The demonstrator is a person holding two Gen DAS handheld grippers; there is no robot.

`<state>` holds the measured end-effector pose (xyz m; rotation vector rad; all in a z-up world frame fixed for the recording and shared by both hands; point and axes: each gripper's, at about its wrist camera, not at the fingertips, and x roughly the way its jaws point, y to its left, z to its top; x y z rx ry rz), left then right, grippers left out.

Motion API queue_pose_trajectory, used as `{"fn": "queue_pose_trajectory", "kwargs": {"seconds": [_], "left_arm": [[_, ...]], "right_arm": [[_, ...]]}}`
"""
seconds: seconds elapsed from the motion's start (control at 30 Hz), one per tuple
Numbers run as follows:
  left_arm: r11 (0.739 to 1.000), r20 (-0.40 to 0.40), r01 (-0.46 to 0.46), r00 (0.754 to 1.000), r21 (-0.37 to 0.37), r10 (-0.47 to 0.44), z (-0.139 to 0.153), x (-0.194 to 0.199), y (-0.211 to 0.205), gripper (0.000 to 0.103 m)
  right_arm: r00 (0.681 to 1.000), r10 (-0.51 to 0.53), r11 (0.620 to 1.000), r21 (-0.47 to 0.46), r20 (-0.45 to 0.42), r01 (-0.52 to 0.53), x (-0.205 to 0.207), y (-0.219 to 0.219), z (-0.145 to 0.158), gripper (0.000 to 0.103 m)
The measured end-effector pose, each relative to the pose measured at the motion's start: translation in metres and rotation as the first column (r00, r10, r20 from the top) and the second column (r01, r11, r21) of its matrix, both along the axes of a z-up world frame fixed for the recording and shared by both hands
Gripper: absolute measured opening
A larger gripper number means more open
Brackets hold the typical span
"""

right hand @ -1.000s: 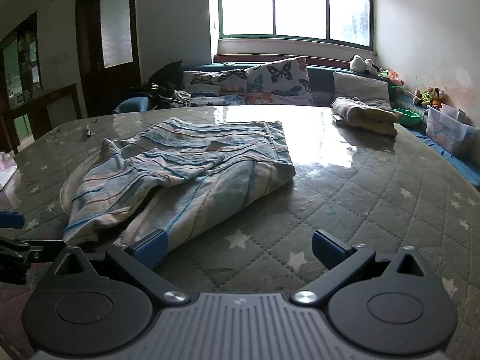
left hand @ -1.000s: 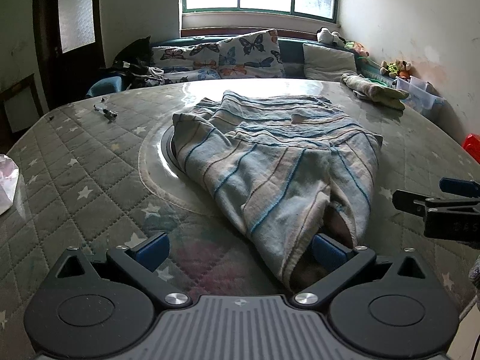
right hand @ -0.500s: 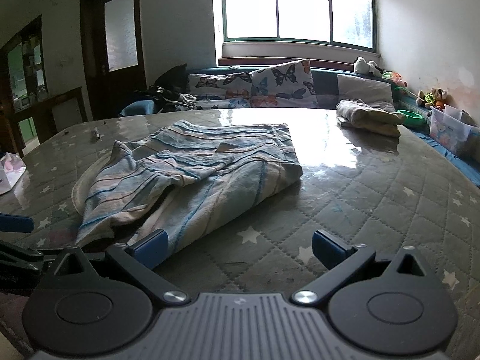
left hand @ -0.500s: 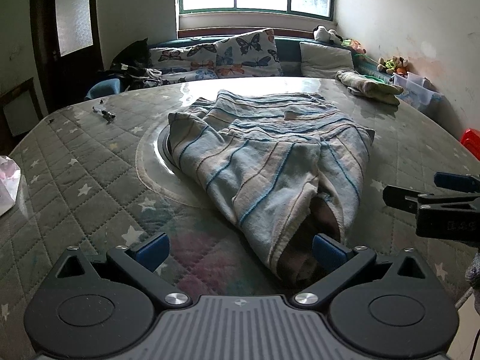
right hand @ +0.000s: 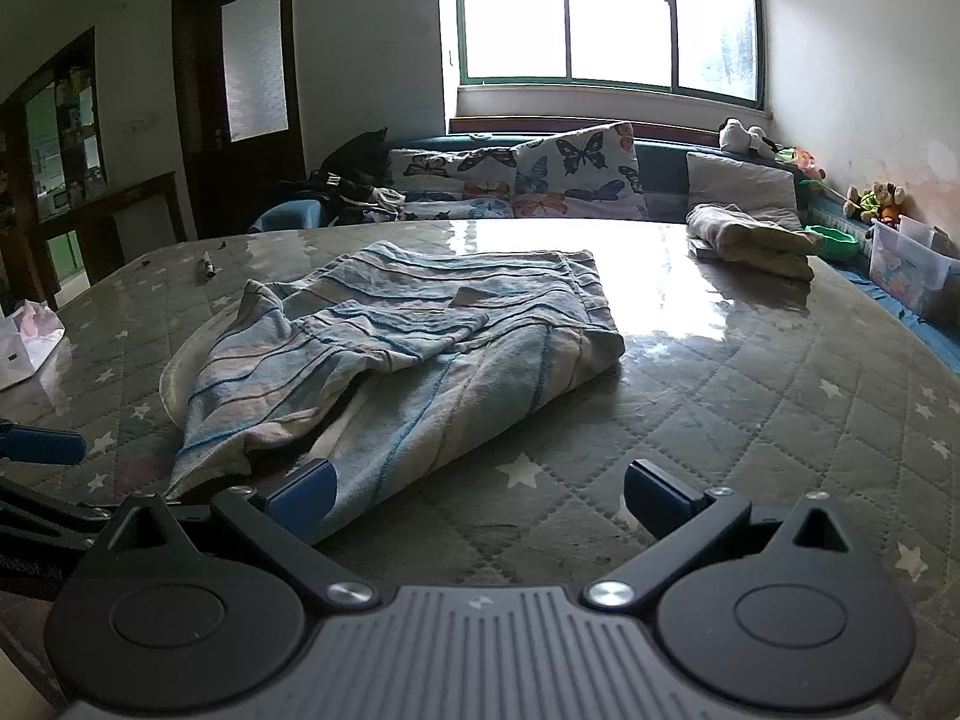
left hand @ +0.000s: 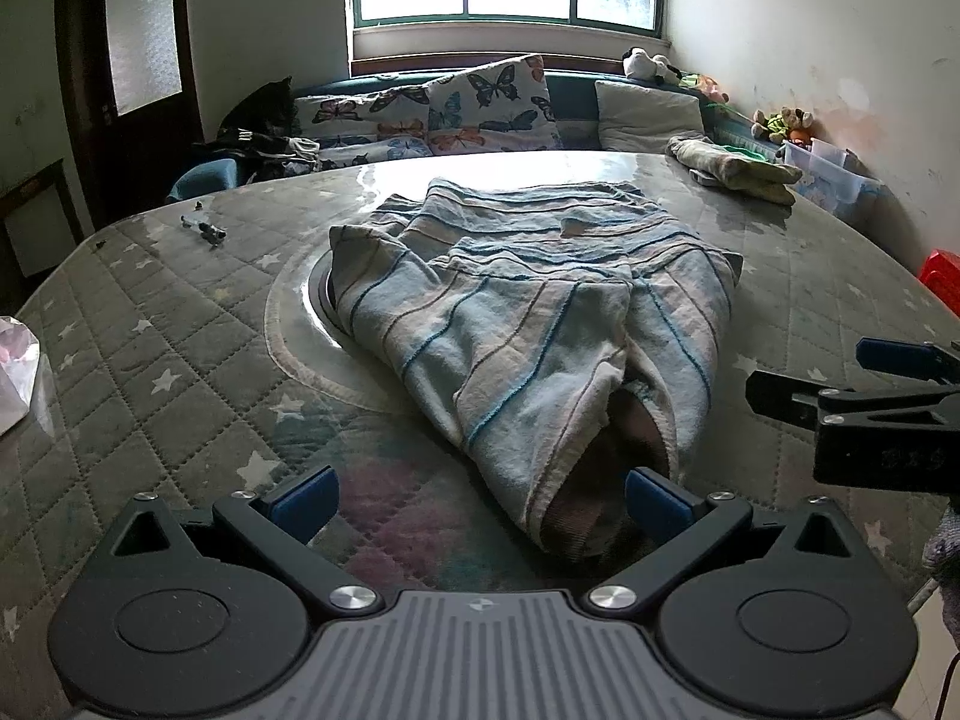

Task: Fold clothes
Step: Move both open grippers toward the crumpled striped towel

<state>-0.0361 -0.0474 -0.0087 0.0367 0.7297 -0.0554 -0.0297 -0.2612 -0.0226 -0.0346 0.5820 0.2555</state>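
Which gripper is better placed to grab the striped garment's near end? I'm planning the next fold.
Left. The left gripper is open, the striped garment ending between its fingers. The right gripper mostly faces bare table.

Butterfly cushions (left hand: 480, 108) are seen at twelve o'clock, a pen (right hand: 208, 267) at ten, a red stool (left hand: 942, 270) at three.

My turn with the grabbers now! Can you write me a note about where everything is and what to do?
Left hand-held gripper: open, holding nothing, low at the near end of the striped garment.
Right hand-held gripper: open, holding nothing, beside that end; its left pad touches or overlaps the cloth edge.
The striped garment lies rumpled and partly doubled over on the quilted table.
Done: a folded garment sits at the far right.
Left: probably grasp the near corners, smooth, finish folding.
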Motion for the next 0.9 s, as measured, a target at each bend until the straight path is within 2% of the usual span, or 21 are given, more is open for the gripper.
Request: {"fn": "queue_pose_trajectory", "kwargs": {"seconds": [0.9], "left_arm": [[1.000, -0.020, -0.003, 1.000, -0.003, 0.003, 0.001, 0.015, 0.002, 0.103]], "right_arm": [[0.999, 0.026, 1.000, -0.007, -0.020, -0.027, 0.014, 0.009, -0.002, 0.103]]}}
